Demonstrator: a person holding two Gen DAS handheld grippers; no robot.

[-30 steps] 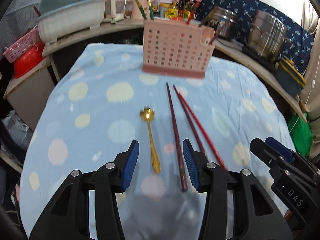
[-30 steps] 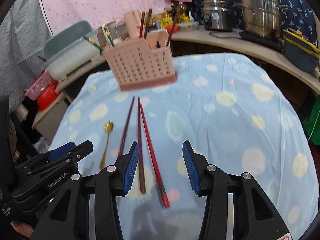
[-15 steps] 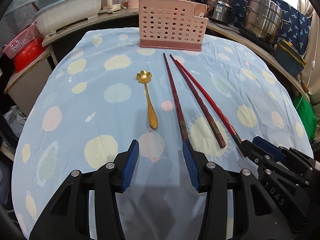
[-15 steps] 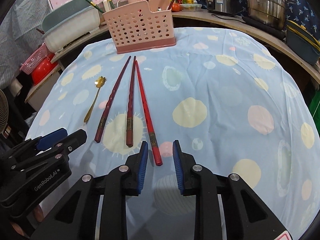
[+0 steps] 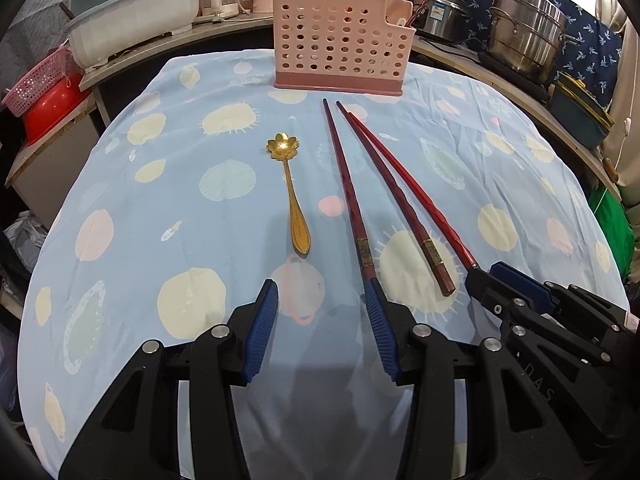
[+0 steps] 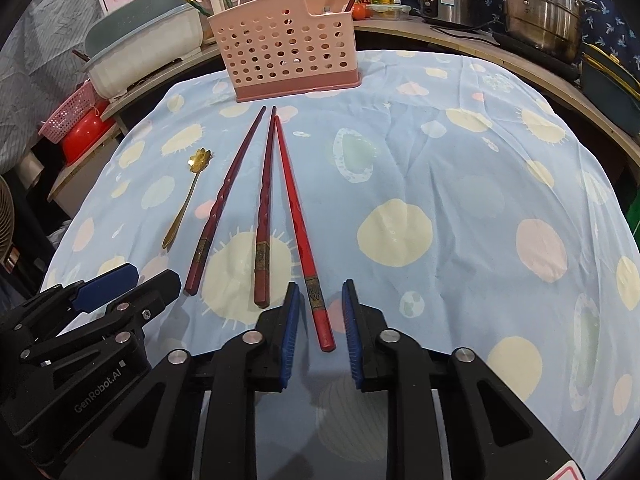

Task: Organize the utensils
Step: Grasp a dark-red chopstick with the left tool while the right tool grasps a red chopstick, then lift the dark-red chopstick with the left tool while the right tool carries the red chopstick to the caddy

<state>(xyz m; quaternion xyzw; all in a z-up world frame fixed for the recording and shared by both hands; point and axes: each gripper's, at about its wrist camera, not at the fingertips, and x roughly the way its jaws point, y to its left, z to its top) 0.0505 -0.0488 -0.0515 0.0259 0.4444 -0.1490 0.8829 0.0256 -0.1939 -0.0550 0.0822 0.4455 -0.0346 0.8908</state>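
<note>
Right gripper (image 6: pixel 319 312) — tilted downward, jaws closing around the bright red chopstick (image 6: pixel 298 224), pads not touching it. Left gripper (image 5: pixel 320 320) — tilted downward, half-open, empty, near the gold spoon (image 5: pixel 294 204). Pink utensil basket (image 6: pixel 286 50) beyond.

Both grippers are lower over the tablecloth (image 6: pixel 440 152) than a second ago. The right gripper (image 6: pixel 319 322) is closing, its jaws now flanking the bright red chopstick (image 6: pixel 298 220), untouched.

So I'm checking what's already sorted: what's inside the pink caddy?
The caddy is mostly empty through its holes. One dark red stick pokes from its lower end compartment. The solid base hides the bottom; utensils above the rim seem to stand behind it.
</note>
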